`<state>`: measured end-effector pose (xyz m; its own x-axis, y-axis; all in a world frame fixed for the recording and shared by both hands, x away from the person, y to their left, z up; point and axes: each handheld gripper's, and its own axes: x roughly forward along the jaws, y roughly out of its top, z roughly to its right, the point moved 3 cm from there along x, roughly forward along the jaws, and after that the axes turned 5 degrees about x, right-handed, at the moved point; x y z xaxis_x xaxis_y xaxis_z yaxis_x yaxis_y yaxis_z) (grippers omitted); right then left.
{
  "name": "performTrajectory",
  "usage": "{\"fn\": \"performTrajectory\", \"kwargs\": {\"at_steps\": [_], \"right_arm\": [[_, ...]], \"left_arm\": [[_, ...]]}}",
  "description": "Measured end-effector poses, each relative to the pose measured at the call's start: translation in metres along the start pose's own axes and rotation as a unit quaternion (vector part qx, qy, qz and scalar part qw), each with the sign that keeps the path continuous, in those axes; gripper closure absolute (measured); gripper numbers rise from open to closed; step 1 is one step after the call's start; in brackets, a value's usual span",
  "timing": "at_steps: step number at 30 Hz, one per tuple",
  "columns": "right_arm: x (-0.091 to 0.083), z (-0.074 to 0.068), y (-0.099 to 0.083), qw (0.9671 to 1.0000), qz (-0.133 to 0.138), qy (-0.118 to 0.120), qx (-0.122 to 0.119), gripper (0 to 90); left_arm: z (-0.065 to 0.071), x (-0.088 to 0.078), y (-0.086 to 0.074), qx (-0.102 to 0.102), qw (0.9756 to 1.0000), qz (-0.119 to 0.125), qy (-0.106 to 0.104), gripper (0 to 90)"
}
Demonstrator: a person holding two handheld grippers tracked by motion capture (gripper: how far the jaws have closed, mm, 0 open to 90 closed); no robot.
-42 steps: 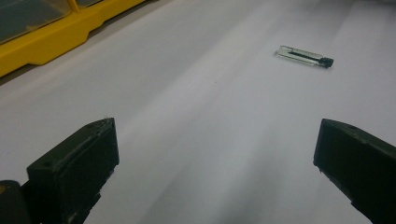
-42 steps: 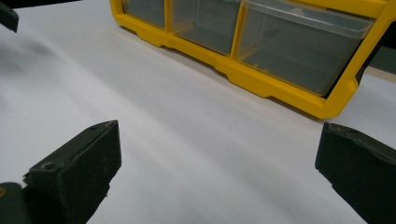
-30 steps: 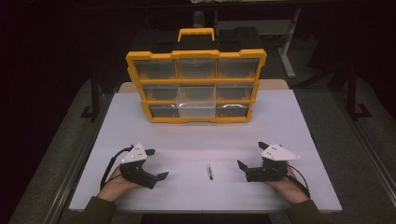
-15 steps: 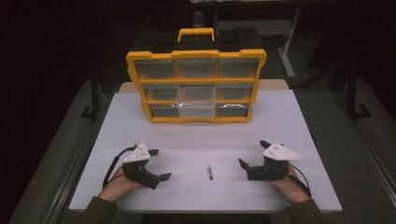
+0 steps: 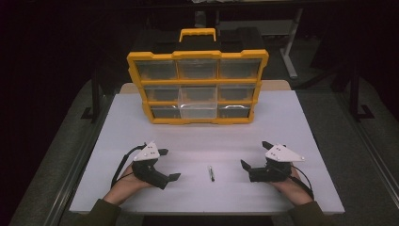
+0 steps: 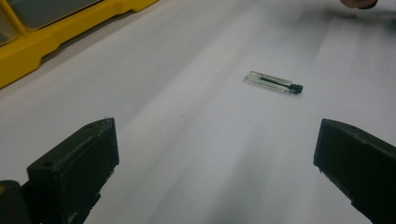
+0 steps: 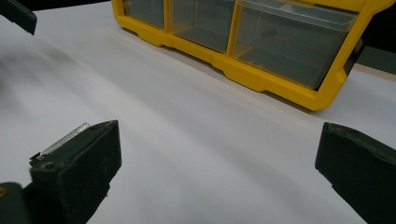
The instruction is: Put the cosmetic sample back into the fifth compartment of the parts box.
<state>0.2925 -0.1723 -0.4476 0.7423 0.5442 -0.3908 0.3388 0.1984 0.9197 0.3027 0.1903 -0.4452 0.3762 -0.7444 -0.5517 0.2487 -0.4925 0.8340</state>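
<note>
Vial (image 5: 211,173) between both open tools.

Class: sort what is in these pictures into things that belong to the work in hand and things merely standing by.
In the work: small clear tube; left tongs, open; right tongs, open.

Standing by: yellow drawer organiser; white table.

White counter (image 5: 301,122) lit from above; surroundings dark. Grey floor (image 5: 371,155) either side. Metal desk legs (image 5: 291,52) behind, in shadow.
</note>
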Motion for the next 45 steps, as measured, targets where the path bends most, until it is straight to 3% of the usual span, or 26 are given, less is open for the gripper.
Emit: {"fn": "performTrajectory", "kwargs": {"at_steps": [16, 24, 37, 41, 45], "right_arm": [[-0.001, 0.003, 0.0, 1.0, 0.002, -0.005, 0.003, 0.0], [0.002, 0.001, -0.001, 1.0, -0.002, 0.002, -0.004, 0.0], [0.002, 0.0, -0.001, 1.0, -0.003, 0.002, 0.002, 0.0], [0.002, 0.0, -0.001, 1.0, 0.003, 0.005, -0.007, 0.0], [0.002, 0.0, -0.001, 1.0, 0.001, 0.004, -0.006, 0.0]], "left_arm": [[0.004, 0.015, 0.019, 0.021, 0.9994, 0.0, -0.028, 0.0], [0.008, 0.023, 0.027, 0.016, 0.999, 0.003, -0.042, 0.0], [0.014, 0.041, 0.044, 0.031, 0.9978, -0.002, -0.058, 0.0], [0.016, 0.048, 0.05, 0.03, 0.9976, 0.001, -0.062, 0.0], [0.017, 0.056, 0.056, 0.044, 0.9968, 0.003, -0.067, 0.0]]}}
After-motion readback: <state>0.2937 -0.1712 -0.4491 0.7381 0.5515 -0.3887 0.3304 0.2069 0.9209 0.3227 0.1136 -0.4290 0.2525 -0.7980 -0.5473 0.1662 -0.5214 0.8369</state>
